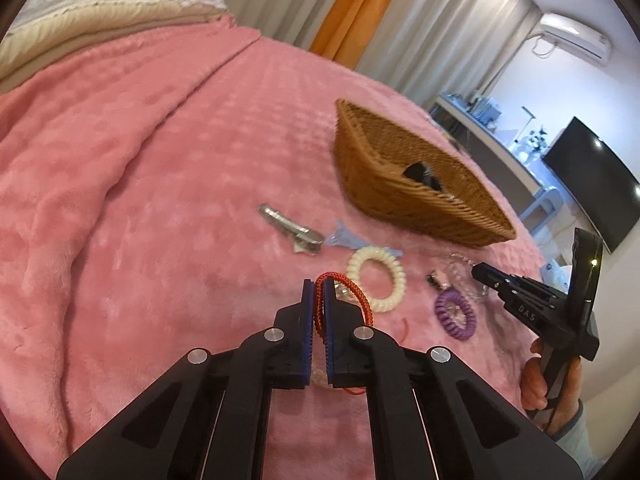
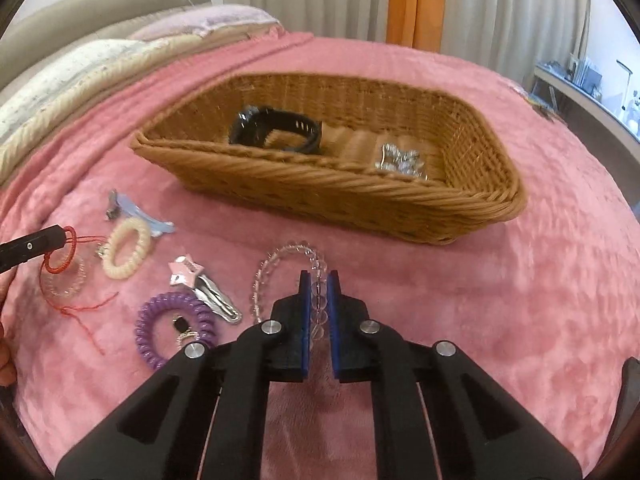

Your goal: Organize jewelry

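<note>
My left gripper [image 1: 319, 283] is shut on a red cord bracelet [image 1: 352, 292], held just above the pink blanket; it also shows at the left of the right wrist view [image 2: 60, 258]. My right gripper [image 2: 319, 280] is shut on a clear bead bracelet [image 2: 280, 264], in front of the wicker basket [image 2: 360, 196]. The basket [image 1: 400, 196] holds a black watch [image 2: 276, 130] and a silver sparkly piece [image 2: 400, 160].
On the blanket lie a cream coil hair tie [image 2: 126, 252], a purple coil tie [image 2: 172, 328], a star hair clip [image 2: 200, 288], a blue clip [image 2: 132, 210], a clear coil tie [image 2: 66, 280] and a silver clip [image 1: 288, 228]. Pillows [image 2: 80, 68] lie at the far left.
</note>
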`<state>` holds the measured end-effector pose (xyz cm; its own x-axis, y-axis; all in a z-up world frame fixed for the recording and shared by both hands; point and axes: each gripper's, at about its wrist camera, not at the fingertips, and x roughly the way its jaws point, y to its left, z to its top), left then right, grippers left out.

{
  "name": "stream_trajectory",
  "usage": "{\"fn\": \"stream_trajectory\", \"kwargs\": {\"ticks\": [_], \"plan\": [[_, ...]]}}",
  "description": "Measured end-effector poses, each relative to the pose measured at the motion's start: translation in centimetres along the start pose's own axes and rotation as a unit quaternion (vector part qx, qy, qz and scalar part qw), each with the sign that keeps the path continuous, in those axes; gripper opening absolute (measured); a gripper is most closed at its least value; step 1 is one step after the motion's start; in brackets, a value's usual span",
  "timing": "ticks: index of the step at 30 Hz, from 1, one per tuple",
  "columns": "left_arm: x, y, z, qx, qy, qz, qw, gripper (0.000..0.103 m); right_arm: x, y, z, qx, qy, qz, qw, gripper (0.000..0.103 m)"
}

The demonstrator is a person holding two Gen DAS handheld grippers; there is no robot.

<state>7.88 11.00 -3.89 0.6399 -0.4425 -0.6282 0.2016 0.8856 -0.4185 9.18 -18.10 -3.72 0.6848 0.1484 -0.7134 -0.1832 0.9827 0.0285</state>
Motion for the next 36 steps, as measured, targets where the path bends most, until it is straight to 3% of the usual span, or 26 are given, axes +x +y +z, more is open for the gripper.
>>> {"fn": "stream_trajectory", "kwargs": {"ticks": [5, 14, 23, 30, 36], "plan": [[-1.5, -1.2, 0.0, 0.016, -0.029, -0.012, 0.9994, 0.003, -2.3, -0.3, 0.1, 0.010, -0.037, 0.018, 0.999, 0.006], [-3.5, -5.4, 0.6, 0.047, -0.062, -0.040, 0.9962, 0.003, -5.6, -1.3, 0.7, 0.029, -0.045, 0.043, 0.998, 0.006], [-3.5, -11.9, 5.2, 0.098, -0.083, -0.034, 0.9912, 0.003, -9.9, -2.0, 5.8, 0.021, -0.086, 0.042, 0.995, 0.006], [0.0, -14.6, 11.0, 0.104, -0.109, -0.042, 0.9877, 0.003, -6.6, -2.9, 10.5, 0.021, -0.097, 0.029, 0.995, 0.006], [6.1, -13.9, 12.5, 0.100, -0.087, -0.035, 0.9905, 0.003, -0.5, -4.5, 11.5, 0.046, -0.062, 0.050, 0.996, 0.006]]}}
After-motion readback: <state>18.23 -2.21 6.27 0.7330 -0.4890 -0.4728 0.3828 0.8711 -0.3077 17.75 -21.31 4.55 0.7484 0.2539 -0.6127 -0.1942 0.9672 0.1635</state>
